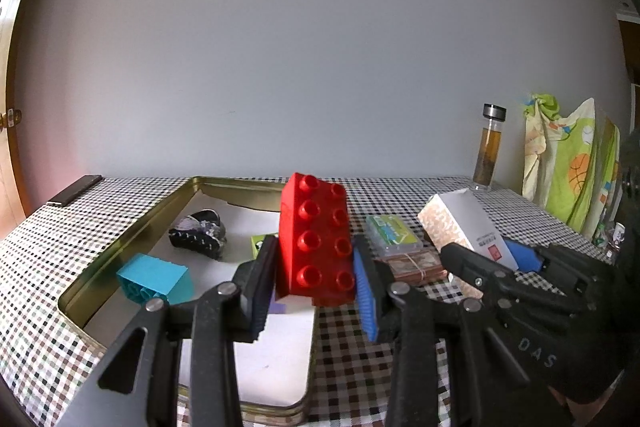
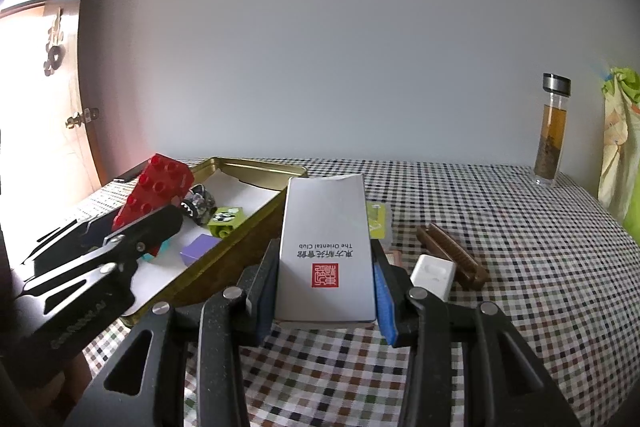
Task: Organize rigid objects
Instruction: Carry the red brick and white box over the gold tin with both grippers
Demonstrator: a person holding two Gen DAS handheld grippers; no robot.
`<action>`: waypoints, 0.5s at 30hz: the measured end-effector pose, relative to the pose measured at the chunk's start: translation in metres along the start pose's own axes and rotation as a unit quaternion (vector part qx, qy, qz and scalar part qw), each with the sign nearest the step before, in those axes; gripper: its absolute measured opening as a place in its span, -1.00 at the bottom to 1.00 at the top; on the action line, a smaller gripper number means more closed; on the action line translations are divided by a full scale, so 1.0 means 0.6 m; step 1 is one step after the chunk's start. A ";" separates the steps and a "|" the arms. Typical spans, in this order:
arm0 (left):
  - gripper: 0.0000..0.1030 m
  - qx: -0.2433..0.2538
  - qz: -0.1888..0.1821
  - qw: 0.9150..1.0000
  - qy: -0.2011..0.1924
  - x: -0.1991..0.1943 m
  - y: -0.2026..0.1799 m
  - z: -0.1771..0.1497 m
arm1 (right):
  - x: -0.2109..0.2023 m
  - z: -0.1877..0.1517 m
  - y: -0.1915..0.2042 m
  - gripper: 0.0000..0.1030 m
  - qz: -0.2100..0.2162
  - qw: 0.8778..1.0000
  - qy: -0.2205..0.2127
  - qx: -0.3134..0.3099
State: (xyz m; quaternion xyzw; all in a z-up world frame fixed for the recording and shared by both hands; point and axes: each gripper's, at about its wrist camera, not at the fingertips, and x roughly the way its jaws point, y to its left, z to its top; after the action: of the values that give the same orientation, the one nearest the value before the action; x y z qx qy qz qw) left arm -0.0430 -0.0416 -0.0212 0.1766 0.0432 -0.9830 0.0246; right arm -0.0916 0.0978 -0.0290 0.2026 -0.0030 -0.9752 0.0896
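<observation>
A red studded brick (image 1: 316, 239) is pinched between the pads of the left tongs (image 1: 314, 267) and held tilted above the near end of a gold tin tray (image 1: 132, 235). A white carton (image 2: 326, 247) with a red seal is clamped by the right tongs (image 2: 326, 287) and held above the checkered tabletop (image 2: 520, 247), just right of the tray. Inside the paper-lined tray, a teal block (image 1: 154, 283), a dark patterned toy (image 1: 198, 233), a small green brick (image 2: 226, 219) and a purple block (image 2: 198, 247) are seen lying apart. On the cloth between tray and carton, a green-printed packet (image 1: 394, 237) is stacked on a banded brown bundle (image 1: 416, 263). A white plug-like piece (image 2: 432, 275) is seen touching a brown ridged bar (image 2: 452, 255) further right. A glass bottle (image 2: 552, 131) of amber liquid is stood by the wall, with a green printed cloth (image 1: 572, 167) hung beside it. A dark phone (image 1: 74, 190) is left at the far left edge.
</observation>
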 end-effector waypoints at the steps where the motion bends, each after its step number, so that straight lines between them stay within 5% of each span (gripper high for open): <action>1: -0.31 -0.001 0.001 1.000 0.000 0.000 0.001 0.001 | 0.000 0.000 0.002 -0.15 0.001 1.000 -0.002 -0.001; 15: -0.31 -0.011 0.020 1.000 0.002 0.001 0.037 0.003 | 0.001 0.003 0.030 -0.15 0.015 1.000 -0.021 -0.011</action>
State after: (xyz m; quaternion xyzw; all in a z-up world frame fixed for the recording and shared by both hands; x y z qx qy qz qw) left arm -0.0426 -0.0641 -0.0213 0.1788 0.0509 -0.9815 0.0458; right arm -0.0899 0.0796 -0.0270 0.1809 0.0027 -0.9777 0.1065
